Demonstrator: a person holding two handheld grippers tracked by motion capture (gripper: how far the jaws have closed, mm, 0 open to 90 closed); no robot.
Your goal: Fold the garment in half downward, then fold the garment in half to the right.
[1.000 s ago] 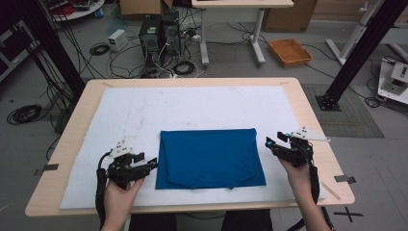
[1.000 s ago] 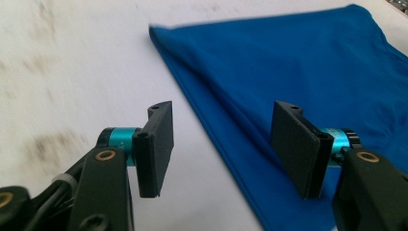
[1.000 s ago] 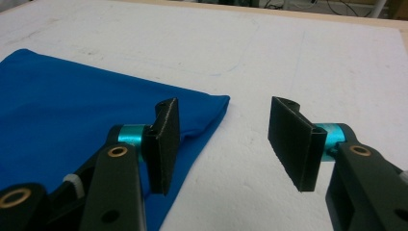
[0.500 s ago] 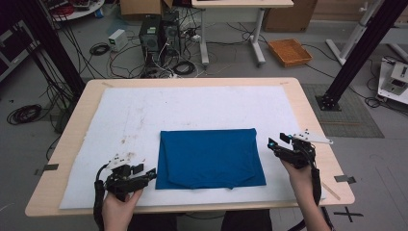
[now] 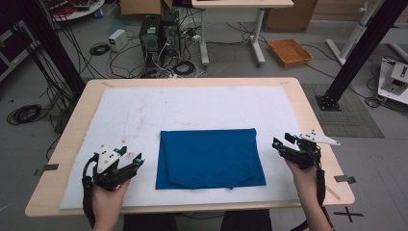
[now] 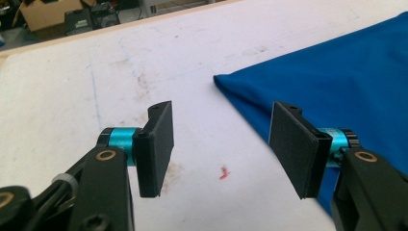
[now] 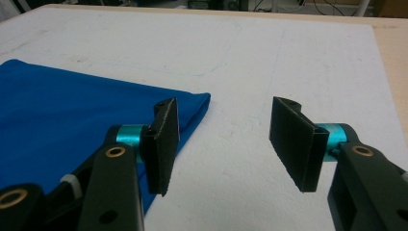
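One blue cloth point(image 5: 210, 158) is lying flat on the white mat point(image 5: 192, 108), near the person's side of the table point(image 5: 308, 103), its long side running left to right. Two grippers are waiting beside it, the left gripper point(image 5: 133, 161) and the right gripper point(image 5: 281, 141). Both are gaping wide and holding nothing.

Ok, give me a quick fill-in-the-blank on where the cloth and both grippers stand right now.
1. The folded cloth lying on the white mat is ____ in colour.
2. The jaws of the left gripper stand ____, with nothing between them.
3. The right gripper is on the side of the cloth nearer the ____ basket on the floor.
4. The cloth lies ____ the two grippers.

Missing words: blue; open; orange; between
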